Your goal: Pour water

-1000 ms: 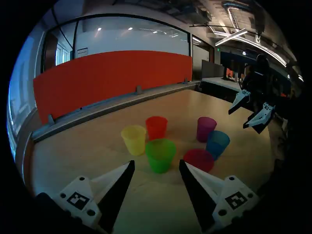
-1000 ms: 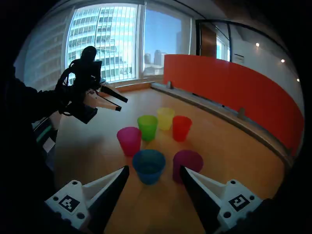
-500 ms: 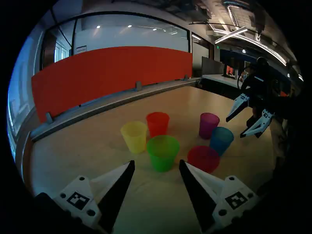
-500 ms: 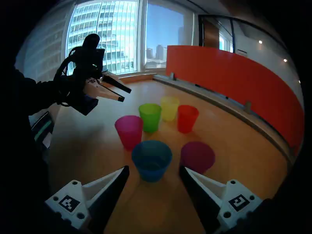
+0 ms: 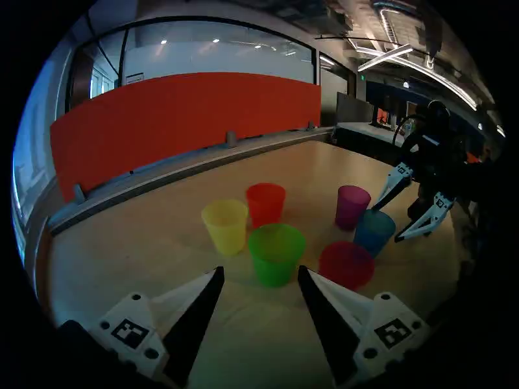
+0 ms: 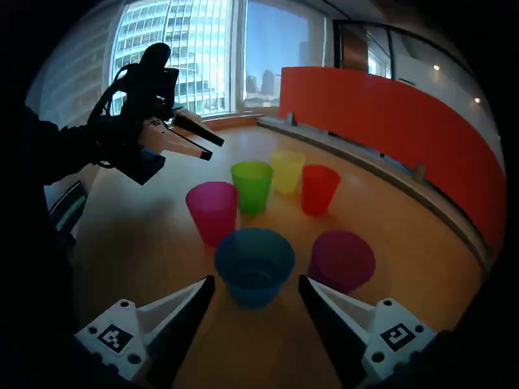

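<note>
Wooden table (image 6: 415, 259) is bearing the blue cup (image 6: 254, 266), sitting just ahead of the right gripper (image 6: 255, 280), jaws standing wide, purple cup (image 6: 342, 259) just beside it; left gripper (image 5: 261, 269) is hovering wide before the green cup (image 5: 276, 253). Likely best: centre on blue, squeeze mid-wall, lift level. No readable writing, only square markers (image 6: 115, 338) on the fingers (image 6: 337, 318).

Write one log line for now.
left hand-held gripper: open, facing green cup | right hand-held gripper: open, facing blue cup | nothing held
</note>
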